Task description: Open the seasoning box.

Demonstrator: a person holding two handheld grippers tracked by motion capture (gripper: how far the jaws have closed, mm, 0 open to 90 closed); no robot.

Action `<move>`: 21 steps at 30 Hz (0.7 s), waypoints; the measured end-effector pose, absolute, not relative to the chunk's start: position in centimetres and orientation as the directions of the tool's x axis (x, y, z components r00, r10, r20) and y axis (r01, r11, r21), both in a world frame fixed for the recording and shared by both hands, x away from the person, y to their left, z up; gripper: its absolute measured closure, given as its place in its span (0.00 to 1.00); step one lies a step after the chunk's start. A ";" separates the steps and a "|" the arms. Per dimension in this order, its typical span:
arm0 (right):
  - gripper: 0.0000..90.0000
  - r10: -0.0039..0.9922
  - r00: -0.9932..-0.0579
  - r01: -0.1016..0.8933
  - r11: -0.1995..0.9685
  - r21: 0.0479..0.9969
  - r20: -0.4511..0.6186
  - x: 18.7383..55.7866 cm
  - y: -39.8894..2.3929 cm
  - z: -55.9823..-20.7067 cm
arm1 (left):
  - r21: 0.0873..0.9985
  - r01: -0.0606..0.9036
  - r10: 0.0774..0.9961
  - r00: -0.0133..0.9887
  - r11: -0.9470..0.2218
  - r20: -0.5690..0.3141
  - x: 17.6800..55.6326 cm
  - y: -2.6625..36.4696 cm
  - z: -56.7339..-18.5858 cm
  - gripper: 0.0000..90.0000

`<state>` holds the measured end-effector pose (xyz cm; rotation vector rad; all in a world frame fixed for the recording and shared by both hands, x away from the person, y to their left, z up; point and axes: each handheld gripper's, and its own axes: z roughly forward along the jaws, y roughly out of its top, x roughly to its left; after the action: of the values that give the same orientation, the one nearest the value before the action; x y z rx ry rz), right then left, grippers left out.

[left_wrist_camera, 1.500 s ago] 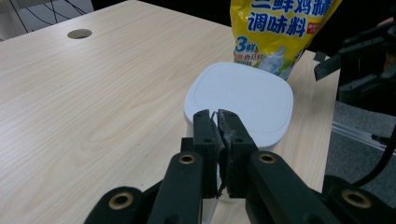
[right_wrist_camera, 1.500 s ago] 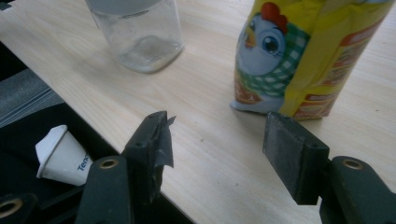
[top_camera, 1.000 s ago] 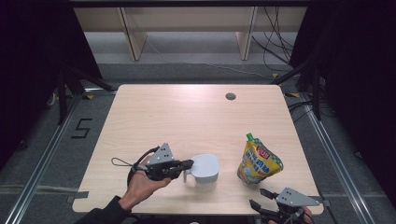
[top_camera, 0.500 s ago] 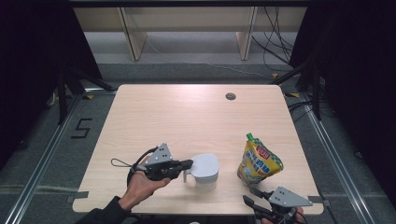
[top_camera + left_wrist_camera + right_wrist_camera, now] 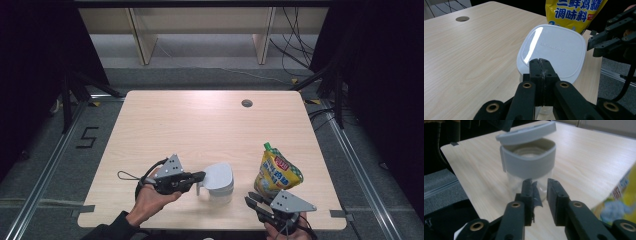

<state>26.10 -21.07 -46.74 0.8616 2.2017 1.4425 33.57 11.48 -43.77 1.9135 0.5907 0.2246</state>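
Between both tongs (image 5: 197, 176) (image 5: 251, 202) stands the lidded jar (image 5: 218, 181).

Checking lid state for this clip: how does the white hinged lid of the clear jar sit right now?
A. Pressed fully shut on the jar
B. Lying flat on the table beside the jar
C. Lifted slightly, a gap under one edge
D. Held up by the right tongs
C: in the right gripper view the white hinged lid tilts above the clear jar's white collar with a gap, while the right tongs hold nothing.
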 end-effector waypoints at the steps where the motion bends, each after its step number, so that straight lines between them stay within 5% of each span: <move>1: 0.89 0.659 -0.752 0.281 0.290 0.915 0.022 26.3 -20.9 -46.6 | 0.904 0.290 0.494 0.863 -0.314 -0.105 33.6 11.5 -43.8 0.98; 9: 0.99 0.647 -0.762 0.257 0.284 0.924 0.013 27.8 -19.6 -46.2 | 0.904 0.299 0.497 0.860 -0.305 -0.117 33.5 11.5 -43.8 0.99; 21: 1.00 0.629 -0.778 0.236 0.309 0.921 -0.012 28.6 -18.0 -45.9 | 0.907 0.285 0.497 0.862 -0.311 -0.100 33.5 11.6 -43.8 0.98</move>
<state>28.61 -18.01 -45.92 0.7725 2.2123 1.4611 33.51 11.58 -43.85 1.9149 0.5792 0.2363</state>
